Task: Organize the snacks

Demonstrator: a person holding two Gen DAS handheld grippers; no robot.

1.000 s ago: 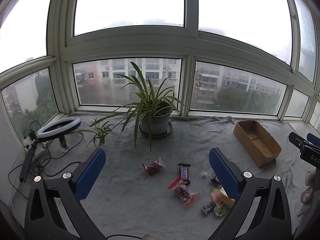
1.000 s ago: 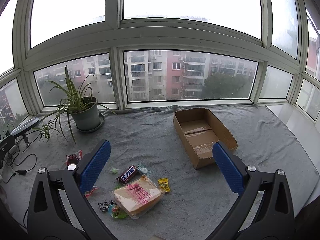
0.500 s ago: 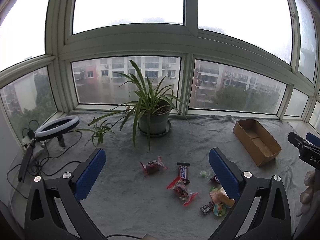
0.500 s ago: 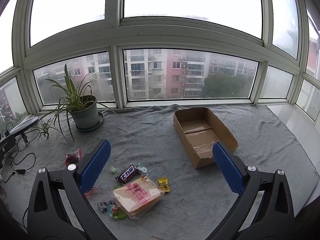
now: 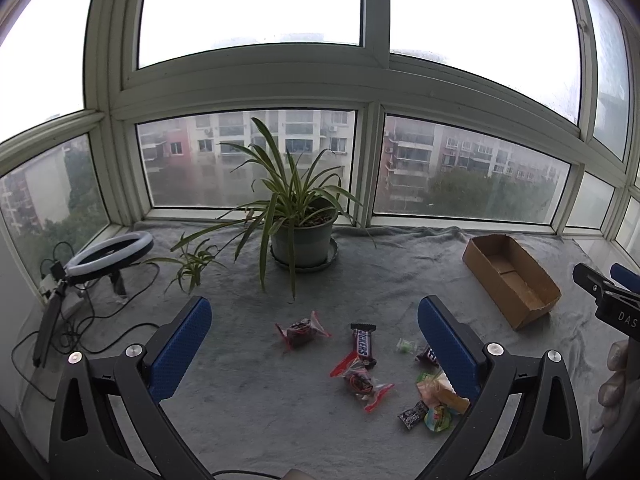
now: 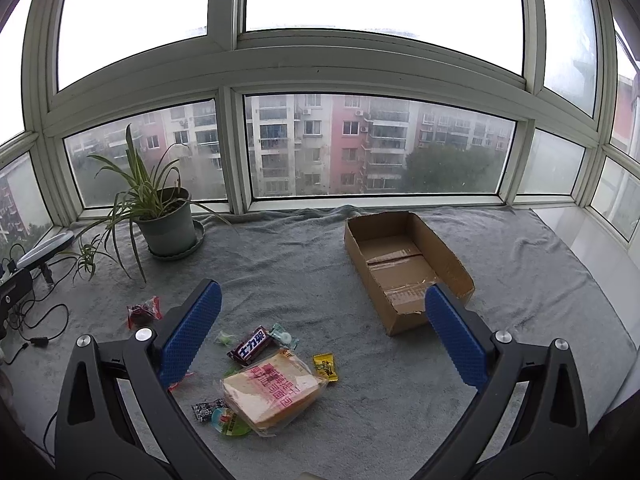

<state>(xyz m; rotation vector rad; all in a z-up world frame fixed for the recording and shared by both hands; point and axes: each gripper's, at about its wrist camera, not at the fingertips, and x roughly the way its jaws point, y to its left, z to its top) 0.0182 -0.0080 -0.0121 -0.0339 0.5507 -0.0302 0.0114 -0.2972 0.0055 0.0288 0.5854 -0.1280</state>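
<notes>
Two handheld grippers hang above a grey cloth-covered window ledge (image 6: pixel 304 280), each with its blue-padded fingers spread wide and gripping nothing. Below the right gripper (image 6: pixel 318 328) lies a clear-wrapped slab of sliced bread with pink lettering (image 6: pixel 274 390), its long axis running from near left to far right. Just left of the bread sit a small black packet (image 6: pixel 208 409) and a round green sweet (image 6: pixel 230 423); just right of it lies a yellow sweet (image 6: pixel 326 367). Touching the bread's far edge, a dark chocolate bar with white lettering (image 6: pixel 253 345) points the same diagonal way. Left of the bread, under the left gripper (image 5: pixel 314 344), a brown Snickers bar (image 5: pixel 363 343) lies end-on, pointing away from the camera, with red-ended clear snack packets (image 5: pixel 362 382) beside it. Bare cloth separates the bread from an open brown cardboard box (image 6: pixel 404 268), well to its right and farther back, empty, its long side angled from far left to near right. Behind the snacks, a spider plant in a grey-green pot (image 5: pixel 302 236) stands by the window frame. A white ring light (image 5: pixel 108 254) and black cables (image 5: pixel 80 328) crowd the ledge's left edge.
</notes>
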